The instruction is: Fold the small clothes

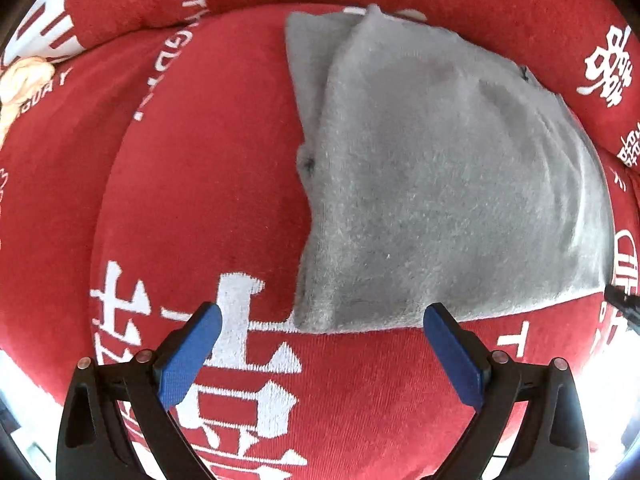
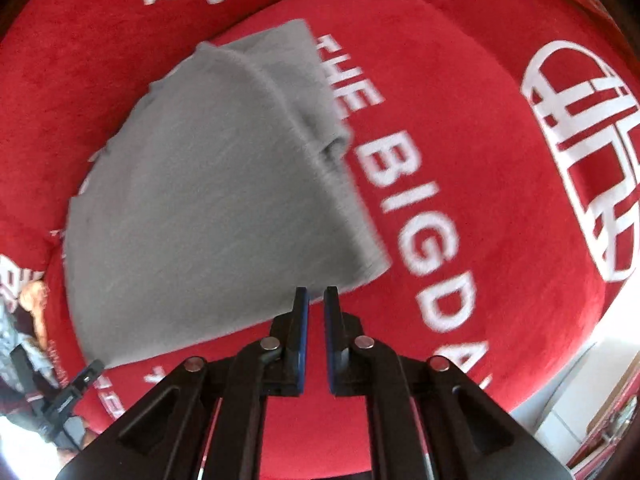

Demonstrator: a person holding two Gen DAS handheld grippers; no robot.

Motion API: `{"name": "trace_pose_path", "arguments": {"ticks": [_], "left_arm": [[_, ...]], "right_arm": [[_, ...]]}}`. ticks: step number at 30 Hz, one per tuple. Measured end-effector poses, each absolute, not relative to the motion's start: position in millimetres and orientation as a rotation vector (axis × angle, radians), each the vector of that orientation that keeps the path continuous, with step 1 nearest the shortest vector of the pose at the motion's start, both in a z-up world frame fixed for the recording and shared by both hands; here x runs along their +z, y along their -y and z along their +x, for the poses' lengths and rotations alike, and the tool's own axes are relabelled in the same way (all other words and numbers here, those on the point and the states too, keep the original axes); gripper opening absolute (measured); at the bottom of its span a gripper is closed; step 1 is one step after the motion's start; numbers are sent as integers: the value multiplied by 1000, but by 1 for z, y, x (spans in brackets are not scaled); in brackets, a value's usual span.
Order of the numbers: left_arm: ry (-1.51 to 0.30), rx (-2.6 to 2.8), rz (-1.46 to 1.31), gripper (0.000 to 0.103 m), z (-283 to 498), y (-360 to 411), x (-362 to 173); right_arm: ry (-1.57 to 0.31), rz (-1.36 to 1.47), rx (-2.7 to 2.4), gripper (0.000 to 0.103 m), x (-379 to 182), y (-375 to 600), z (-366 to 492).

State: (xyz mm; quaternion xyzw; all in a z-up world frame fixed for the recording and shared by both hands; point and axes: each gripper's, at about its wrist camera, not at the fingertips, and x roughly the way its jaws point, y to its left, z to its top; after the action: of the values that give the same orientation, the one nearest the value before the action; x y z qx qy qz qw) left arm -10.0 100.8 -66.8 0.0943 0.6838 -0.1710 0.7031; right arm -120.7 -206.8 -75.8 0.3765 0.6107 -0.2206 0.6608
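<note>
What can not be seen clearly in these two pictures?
- Garment type: folded, so left wrist view shows only grey layers.
- White lettering on red cover: partly under the garment, and cut by frame edges.
- Right wrist view: motion blur smears the garment's edges.
- Left gripper: only a dark part at the right wrist view's edge.

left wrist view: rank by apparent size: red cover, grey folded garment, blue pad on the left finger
1. red cover
2. grey folded garment
3. blue pad, smallest even though it sits nearest the camera
</note>
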Motion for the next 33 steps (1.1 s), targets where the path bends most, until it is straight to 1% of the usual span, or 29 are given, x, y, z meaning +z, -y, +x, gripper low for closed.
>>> {"name": "trace_pose_path", "arguments": {"ticks": [2, 3, 5, 6, 7, 15, 18, 19, 23, 25, 33], "left_arm": [[-1524, -371, 208, 101, -9, -100, -63], [-1529, -369, 202, 101, -9, -100, -62], [-1532, -373, 184, 101, -9, -101, -60], [-1528, -374, 181, 101, -10, -101, -59], [-1523, -375, 181, 101, -10, -100, -58], [-1537, -370, 186, 101, -17, -104, -57], [-1542, -366, 196, 101, -19, -107, -57], [-1544, -364, 202, 101, -20, -108, -56], [-1545, -358, 223, 101, -22, -107, -55], [-1554, -352, 221, 101, -24, -104, -56], [-1551, -321, 277, 101, -20, -111, -60]], "right_arm": [[-1378, 856, -455, 9, -70, 193, -116], [-1380, 854, -437, 11, -69, 190, -115], [-1390, 855, -385, 24, -69, 172, -105], [-1399, 853, -357, 39, -70, 164, -99], [-1403, 851, -338, 47, -71, 157, -95], [-1434, 859, -205, 48, -79, 115, -73], [-1443, 873, -186, 57, -80, 109, -76], [-1443, 877, -178, 58, -81, 106, -75], [-1452, 878, -155, 59, -83, 96, -73], [-1456, 882, -146, 62, -86, 92, -70], [-1460, 904, -105, 62, -88, 79, -61]]}}
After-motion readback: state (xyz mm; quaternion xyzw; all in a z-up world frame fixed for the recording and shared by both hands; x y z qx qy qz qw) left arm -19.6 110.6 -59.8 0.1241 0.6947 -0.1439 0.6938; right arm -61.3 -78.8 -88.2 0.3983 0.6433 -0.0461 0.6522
